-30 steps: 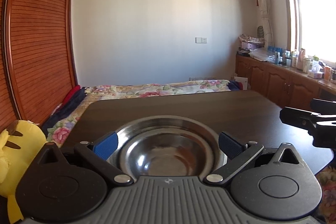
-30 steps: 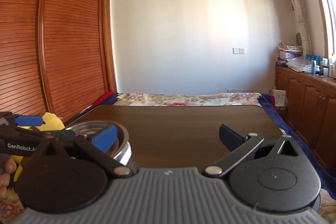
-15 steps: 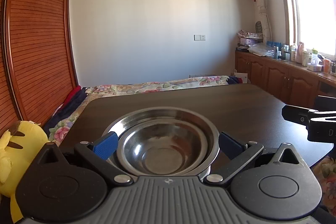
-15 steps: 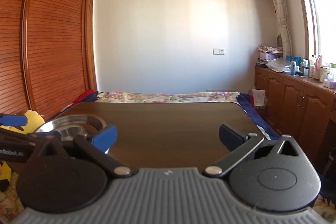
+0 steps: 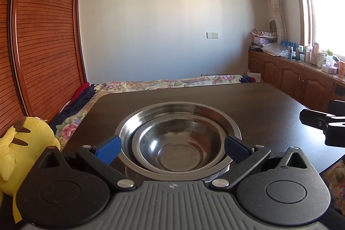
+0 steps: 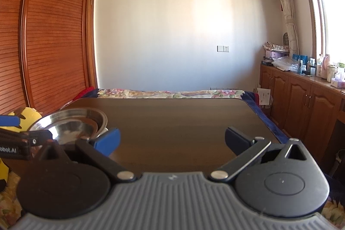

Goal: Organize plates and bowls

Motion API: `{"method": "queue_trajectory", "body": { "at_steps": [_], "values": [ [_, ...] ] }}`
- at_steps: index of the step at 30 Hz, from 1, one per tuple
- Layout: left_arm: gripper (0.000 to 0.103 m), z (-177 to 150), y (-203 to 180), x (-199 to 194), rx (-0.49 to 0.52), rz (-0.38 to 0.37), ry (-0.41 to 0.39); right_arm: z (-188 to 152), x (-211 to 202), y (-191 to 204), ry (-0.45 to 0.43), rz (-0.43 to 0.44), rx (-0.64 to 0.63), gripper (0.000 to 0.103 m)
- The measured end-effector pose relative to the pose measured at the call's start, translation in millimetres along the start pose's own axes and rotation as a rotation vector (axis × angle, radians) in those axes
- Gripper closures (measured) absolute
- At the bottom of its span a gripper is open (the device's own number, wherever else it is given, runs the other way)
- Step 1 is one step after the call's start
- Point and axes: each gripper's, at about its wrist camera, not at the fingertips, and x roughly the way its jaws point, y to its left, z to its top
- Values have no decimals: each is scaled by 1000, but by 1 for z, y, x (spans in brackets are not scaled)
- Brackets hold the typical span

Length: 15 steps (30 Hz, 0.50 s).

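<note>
A smaller steel bowl (image 5: 176, 143) sits nested inside a wider steel bowl (image 5: 180, 113), and the pair rests on the dark wooden table (image 5: 248, 105) near its near-left corner. The left gripper (image 5: 172, 147) hangs just in front of the stack with its fingers spread wide, one blue pad (image 5: 107, 149) at each side of the outer rim; whether the pads touch the metal cannot be told. From the right wrist view the stack (image 6: 71, 124) lies close to the table's left edge, with the left gripper's body (image 6: 23, 141) in front of it. The right gripper (image 6: 172, 140) is over the near edge toward the right, fingers wide and holding nothing. Ahead of it the tabletop (image 6: 183, 120) runs bare to the far edge. A yellow plush toy (image 5: 19, 150) sits off the table's left side, a floral bed (image 5: 168, 84) lies beyond the far edge, and wooden cabinets (image 6: 301, 100) stand along the right.
</note>
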Motion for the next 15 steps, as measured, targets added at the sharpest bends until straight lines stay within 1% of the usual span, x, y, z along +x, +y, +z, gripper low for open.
{"method": "queue_trajectory", "body": {
  "at_steps": [15],
  "values": [
    [0,0,1,-2,4,6,-8,2,0,-7,6,0,20,0]
  ]
}}
